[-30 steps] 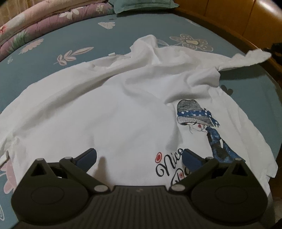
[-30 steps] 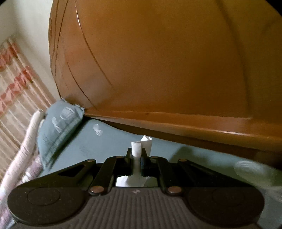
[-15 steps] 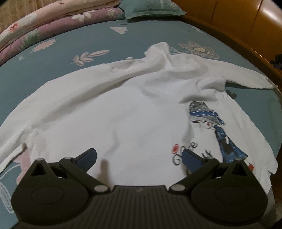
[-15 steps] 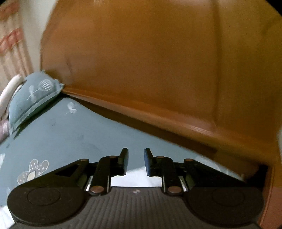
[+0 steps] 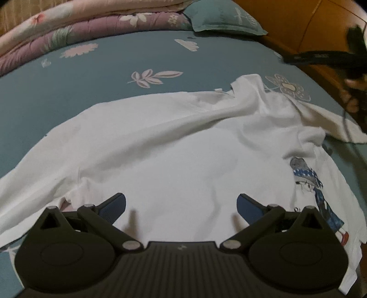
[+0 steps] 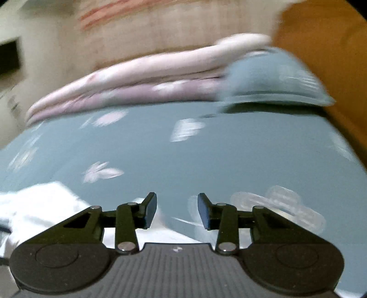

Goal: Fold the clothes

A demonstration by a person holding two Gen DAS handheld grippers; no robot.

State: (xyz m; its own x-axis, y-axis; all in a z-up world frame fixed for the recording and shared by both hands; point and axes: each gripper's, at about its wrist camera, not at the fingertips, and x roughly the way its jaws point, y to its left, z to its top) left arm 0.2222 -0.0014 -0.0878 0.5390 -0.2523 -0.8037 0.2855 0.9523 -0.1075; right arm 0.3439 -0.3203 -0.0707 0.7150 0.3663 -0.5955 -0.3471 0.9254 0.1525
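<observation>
I had the shirt (image 5: 174,146) spread on the bed (image 5: 114,64), rumpled, nothing folded yet. My left claw (image 5: 181,205) gaped wide, empty; my right claw (image 6: 177,211) was opening, empty too.

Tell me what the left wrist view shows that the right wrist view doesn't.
Only the left wrist view shows the girl print on the white shirt and the left hand-held gripper, open above the cloth. Only the right wrist view shows the striped curtain and the right hand-held gripper, its jaws opening with nothing between them. Both show the teal bedsheet, the folded quilts, the teal pillow and the shirt.
</observation>
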